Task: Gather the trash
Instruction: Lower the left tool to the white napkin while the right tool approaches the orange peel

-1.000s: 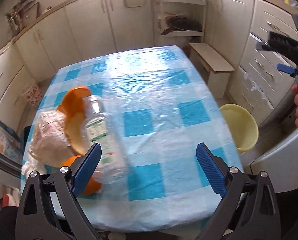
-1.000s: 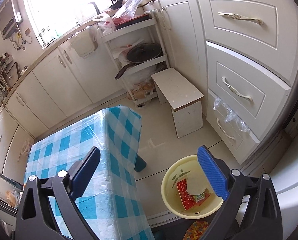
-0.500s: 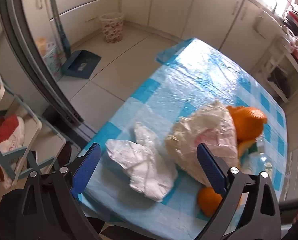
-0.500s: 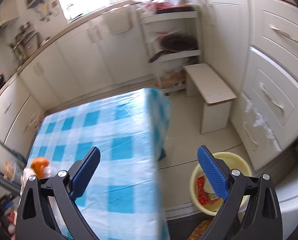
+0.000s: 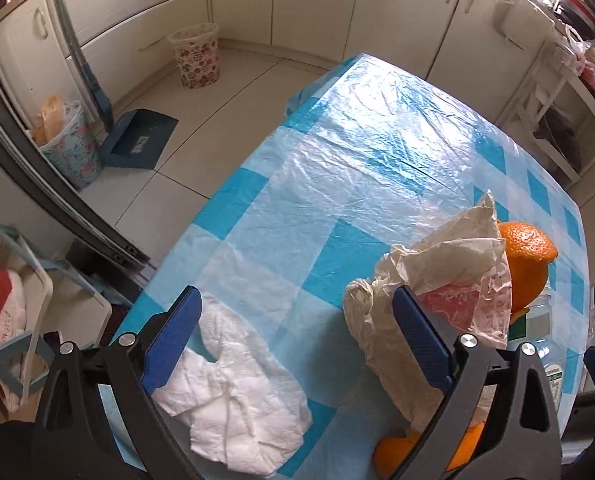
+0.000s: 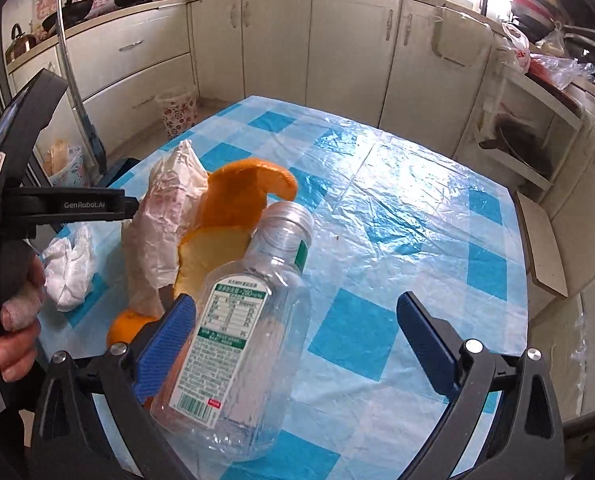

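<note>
A crumpled white tissue (image 5: 237, 396) lies at the near corner of the blue-checked table (image 5: 357, 168), partly between the fingers of my open left gripper (image 5: 297, 340). Just right of it sits a crumpled paper wrapper (image 5: 441, 280), with orange peel (image 5: 525, 252) behind it. In the right wrist view an empty clear plastic bottle (image 6: 241, 332) lies on its side between the fingers of my open right gripper (image 6: 301, 340), close against the left finger. Orange peel (image 6: 237, 204), the wrapper (image 6: 165, 220) and the tissue (image 6: 69, 268) lie to its left.
Two patterned waste baskets (image 5: 197, 56) (image 5: 73, 152) and a blue dustpan (image 5: 141, 138) stand on the floor left of the table. A person's hand (image 6: 13, 320) holds the left gripper's handle. Cabinets ring the room; a shelf rack (image 6: 537, 132) and a low stool (image 6: 541, 240) stand on the right.
My left gripper has moved closer over the tissue at the table corner. My right gripper has swung from the yellow bucket on the floor to the table and now frames the bottle.
</note>
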Demonstrator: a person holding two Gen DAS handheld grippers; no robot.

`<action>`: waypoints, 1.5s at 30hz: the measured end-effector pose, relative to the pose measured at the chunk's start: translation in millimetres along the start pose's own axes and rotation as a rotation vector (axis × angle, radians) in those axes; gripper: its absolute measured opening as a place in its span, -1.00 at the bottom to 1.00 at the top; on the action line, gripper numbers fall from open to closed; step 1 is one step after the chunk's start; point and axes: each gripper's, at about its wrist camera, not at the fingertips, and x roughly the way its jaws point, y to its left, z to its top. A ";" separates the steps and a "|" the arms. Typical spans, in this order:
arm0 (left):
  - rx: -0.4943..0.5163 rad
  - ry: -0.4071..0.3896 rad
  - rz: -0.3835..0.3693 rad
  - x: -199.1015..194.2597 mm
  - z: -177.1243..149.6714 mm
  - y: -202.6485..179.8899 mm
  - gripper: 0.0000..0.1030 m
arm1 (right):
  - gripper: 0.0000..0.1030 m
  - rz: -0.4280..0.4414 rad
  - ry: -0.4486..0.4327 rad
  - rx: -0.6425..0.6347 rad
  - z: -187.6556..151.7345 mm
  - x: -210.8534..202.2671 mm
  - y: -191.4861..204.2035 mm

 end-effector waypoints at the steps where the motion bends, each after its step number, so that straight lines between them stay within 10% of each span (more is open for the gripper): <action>1: 0.012 -0.001 -0.008 1.4 1.9 -5.3 0.79 | 0.86 -0.008 -0.008 0.019 0.7 0.9 -6.8; 14: 0.225 0.042 -0.195 5.9 7.3 -87.6 0.79 | 0.86 -0.079 0.034 0.029 6.9 12.7 -28.9; 29: 0.142 0.007 0.016 -47.0 -16.0 56.3 0.79 | 0.86 0.015 -0.060 0.187 20.6 -15.4 -55.6; 39: 0.203 0.111 -0.003 -11.1 -45.7 42.6 0.79 | 0.86 0.041 -0.048 0.305 20.6 -12.7 -79.6; 45: 0.270 0.100 -0.070 -13.3 -51.8 15.5 0.45 | 0.86 0.067 -0.033 0.322 29.0 -6.7 -86.3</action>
